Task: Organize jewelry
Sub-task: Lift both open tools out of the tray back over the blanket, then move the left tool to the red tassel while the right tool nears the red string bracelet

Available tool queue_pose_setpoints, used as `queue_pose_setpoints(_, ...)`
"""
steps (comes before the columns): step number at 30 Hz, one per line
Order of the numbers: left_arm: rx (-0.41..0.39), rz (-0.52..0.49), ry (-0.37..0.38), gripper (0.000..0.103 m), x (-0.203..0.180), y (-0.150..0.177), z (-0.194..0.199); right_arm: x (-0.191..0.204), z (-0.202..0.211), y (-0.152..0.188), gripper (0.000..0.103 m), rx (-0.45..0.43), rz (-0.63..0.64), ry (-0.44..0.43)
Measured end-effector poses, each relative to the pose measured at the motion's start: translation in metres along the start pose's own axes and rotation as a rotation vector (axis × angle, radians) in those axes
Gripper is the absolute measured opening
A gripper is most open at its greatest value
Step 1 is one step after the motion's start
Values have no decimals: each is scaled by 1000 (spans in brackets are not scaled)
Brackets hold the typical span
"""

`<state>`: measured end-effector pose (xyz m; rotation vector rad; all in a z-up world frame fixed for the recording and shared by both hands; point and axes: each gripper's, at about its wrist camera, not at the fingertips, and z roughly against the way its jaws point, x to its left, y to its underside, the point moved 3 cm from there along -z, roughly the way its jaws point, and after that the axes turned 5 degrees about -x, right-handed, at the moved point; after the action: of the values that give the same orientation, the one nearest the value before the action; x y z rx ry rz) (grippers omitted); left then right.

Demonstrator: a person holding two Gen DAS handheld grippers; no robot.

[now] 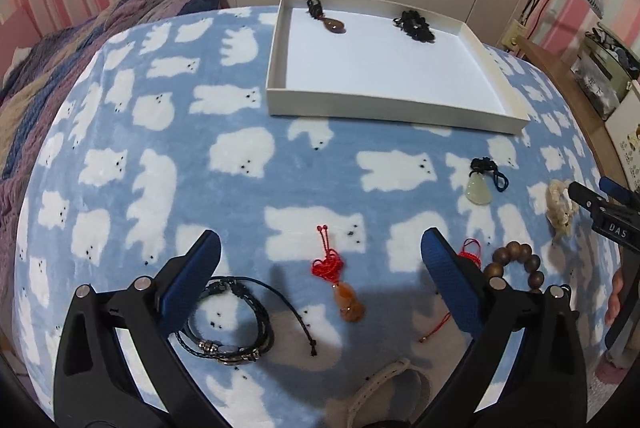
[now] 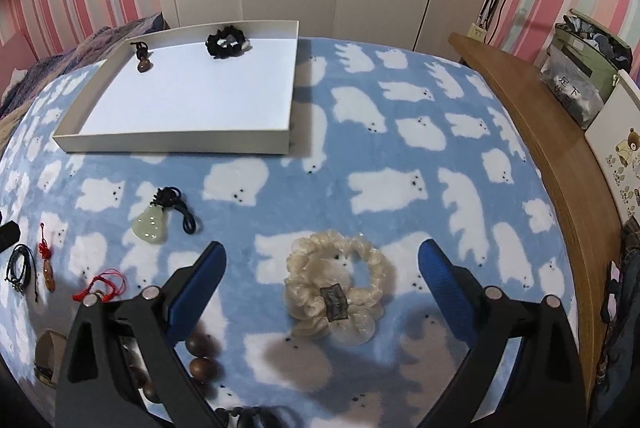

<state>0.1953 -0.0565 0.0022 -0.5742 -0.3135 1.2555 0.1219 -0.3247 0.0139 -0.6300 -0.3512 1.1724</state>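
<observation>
Two hand-held grippers above a blue bear-print blanket [image 2: 360, 116], both wide open, nothing between the fingers.

Left gripper [image 1: 320, 260]: jaws spread far apart, empty, hanging over the red-knot pendant [image 1: 344, 288] with its orange stone. Framed so, probably, because this small piece seems the next one to take. At 8 o'clock from the pendant, a dark braided bracelet [image 1: 232, 324], partly under the left finger; at 3 o'clock, a wooden bead bracelet [image 1: 520, 264] and a thin red cord [image 1: 470, 254].

Right gripper [image 2: 322, 260]: also fully open and empty, centred over the cream scrunchie [image 2: 336, 288], which lies flat on the blanket. Wide opening sensible here, since the scrunchie is broad and soft and needs a pinch on one side of the ring, not around the whole.

Green jade pendant [image 2: 150, 224] with black cord at 10 o'clock from the scrunchie, well apart from it, not touched.

White shallow tray [image 2: 176, 142] at the far side, toward 11 o'clock in the right view. Already inside, along the far wall: a brown pendant [image 2: 144, 62] and a black scrunchie [image 2: 226, 42], set apart from each other. Placed at the back, apparently, to leave the near floor free for the remaining pieces. Most pieces not yet sorted.
</observation>
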Motion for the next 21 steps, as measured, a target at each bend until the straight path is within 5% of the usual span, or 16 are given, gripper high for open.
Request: queue_pose_setpoints(21, 56, -13, 29, 87, -6, 17, -3, 5, 16, 10, 97, -2, -15, -34)
